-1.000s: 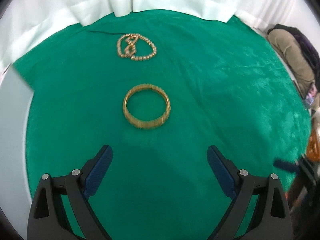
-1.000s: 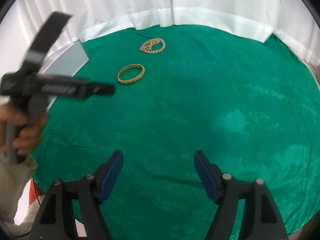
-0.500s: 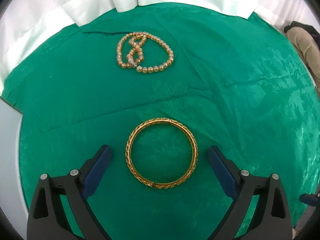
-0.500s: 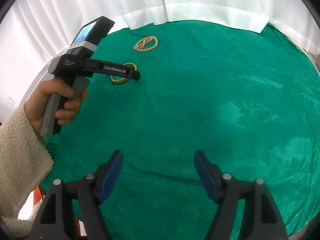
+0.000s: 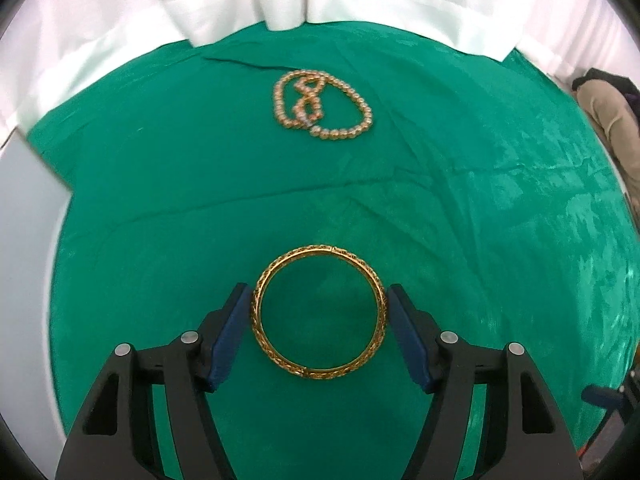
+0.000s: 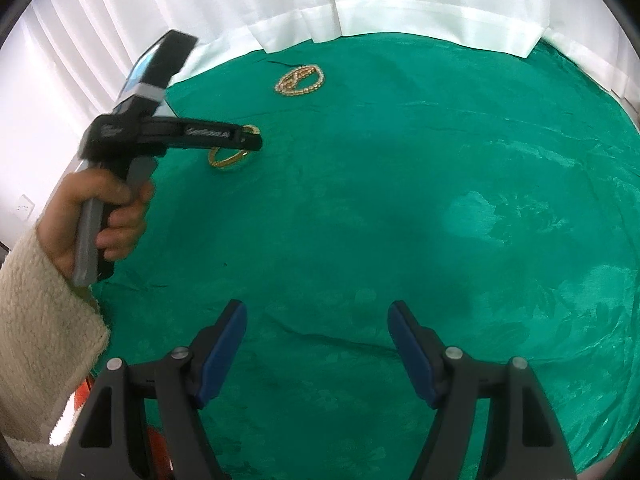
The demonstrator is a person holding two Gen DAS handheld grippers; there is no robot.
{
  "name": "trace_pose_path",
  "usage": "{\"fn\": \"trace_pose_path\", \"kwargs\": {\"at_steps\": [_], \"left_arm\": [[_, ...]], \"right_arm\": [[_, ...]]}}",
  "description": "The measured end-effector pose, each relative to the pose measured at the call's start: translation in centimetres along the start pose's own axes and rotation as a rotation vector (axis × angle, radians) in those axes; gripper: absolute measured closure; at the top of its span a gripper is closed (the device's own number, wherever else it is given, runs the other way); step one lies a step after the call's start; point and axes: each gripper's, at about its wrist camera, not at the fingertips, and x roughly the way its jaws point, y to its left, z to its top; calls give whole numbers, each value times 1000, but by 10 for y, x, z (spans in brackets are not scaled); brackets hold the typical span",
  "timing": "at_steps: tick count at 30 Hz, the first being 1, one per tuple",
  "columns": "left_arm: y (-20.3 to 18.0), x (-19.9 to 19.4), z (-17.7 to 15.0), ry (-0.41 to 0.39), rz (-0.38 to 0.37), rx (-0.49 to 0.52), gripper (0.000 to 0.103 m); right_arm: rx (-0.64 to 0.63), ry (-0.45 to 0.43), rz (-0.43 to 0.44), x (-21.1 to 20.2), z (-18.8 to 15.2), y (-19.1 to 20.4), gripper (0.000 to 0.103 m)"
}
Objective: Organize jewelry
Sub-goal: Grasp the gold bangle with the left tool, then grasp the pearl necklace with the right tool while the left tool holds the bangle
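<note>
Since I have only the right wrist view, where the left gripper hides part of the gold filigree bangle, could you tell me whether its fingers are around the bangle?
Observer: Yes. In the left wrist view the left gripper straddles the gold filigree bangle; both blue pads appear to touch its outer rim.
Operator: Is it lifted?
Observer: The whole ring seems to lie flat on the green cloth.
Operator: Anything beyond the cloth's right edge?
Observer: A beige fabric bundle lies there.

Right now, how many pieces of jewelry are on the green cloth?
2. The gold bangle lies flat between the left gripper fingers. The beaded necklace lies coiled farther back on the cloth, near the white curtain. Nothing else shows.
</note>
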Motion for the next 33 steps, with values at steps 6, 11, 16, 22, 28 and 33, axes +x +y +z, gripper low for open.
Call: {"fn": "trace_pose_path", "kwargs": {"at_steps": [6, 11, 16, 22, 28, 33], "left_arm": [[11, -20, -21, -23, 22, -23, 33], [26, -29, -30, -42, 51, -39, 33], [41, -43, -45, -65, 63, -73, 33], [58, -62, -61, -90, 78, -124, 33], [78, -69, -77, -94, 81, -184, 33], [89, -69, -89, -77, 68, -220, 33]], "right_arm": [[4, 10, 21, 2, 0, 5, 28], [-6, 30, 21, 6, 4, 11, 28], [-41, 69, 33, 10, 23, 16, 28], [-119, 86, 104, 2, 80, 29, 28], [-55, -17, 33, 42, 199, 4, 25], [-3, 50, -10, 130, 274, 7, 24]]}}
